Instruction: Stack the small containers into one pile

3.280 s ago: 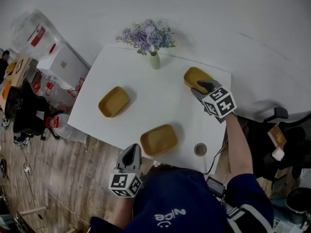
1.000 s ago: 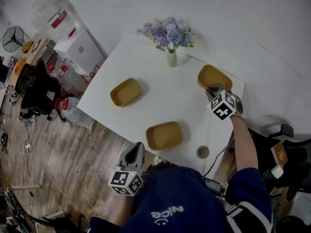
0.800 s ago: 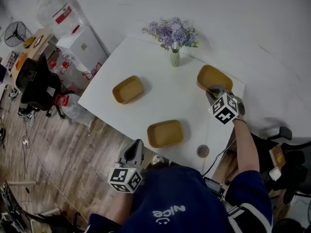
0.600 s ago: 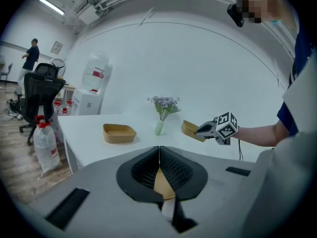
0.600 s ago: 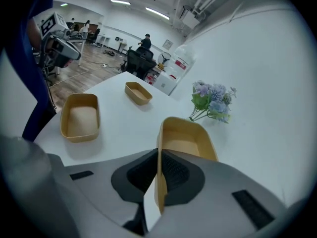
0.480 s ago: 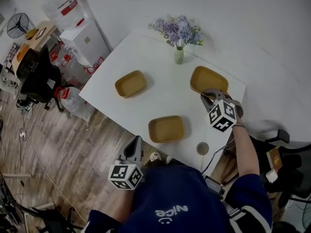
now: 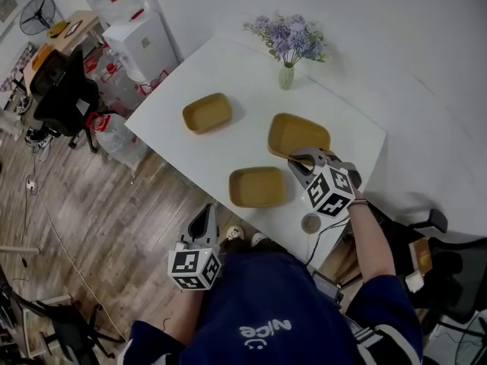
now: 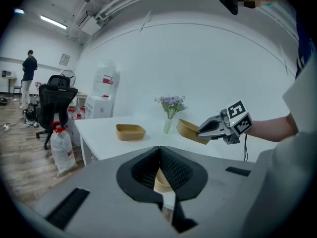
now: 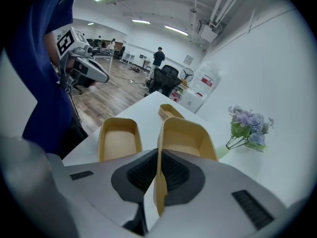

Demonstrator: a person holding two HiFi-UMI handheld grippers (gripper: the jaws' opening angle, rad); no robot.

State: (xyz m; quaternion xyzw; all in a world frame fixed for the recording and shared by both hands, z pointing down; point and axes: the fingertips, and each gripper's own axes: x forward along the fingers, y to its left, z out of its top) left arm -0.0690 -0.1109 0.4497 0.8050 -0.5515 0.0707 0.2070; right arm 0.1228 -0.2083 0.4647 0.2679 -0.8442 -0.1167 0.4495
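Note:
Three shallow tan containers are in view on or above the white table (image 7: 228, 78). One container (image 7: 207, 112) rests at the far left, and a second one (image 7: 258, 186) lies near the front edge. My right gripper (image 7: 299, 160) is shut on the near rim of the third container (image 7: 298, 135) and holds it tilted above the table, just right of the front one. In the right gripper view that rim (image 9: 159, 182) stands clamped between the pads, with the front container (image 9: 118, 139) to the left below. My left gripper (image 7: 204, 220) hangs shut and empty off the table's front edge.
A vase of purple flowers (image 7: 287, 52) stands at the table's far edge. A round cable hole (image 7: 310, 223) sits at the front right corner. An office chair (image 7: 65, 90) and a water dispenser (image 7: 141, 36) stand on the wood floor to the left.
My right gripper has carried its container from the table's back right corner toward the front container, lifting it off the surface. The left gripper has shifted slightly and stays shut.

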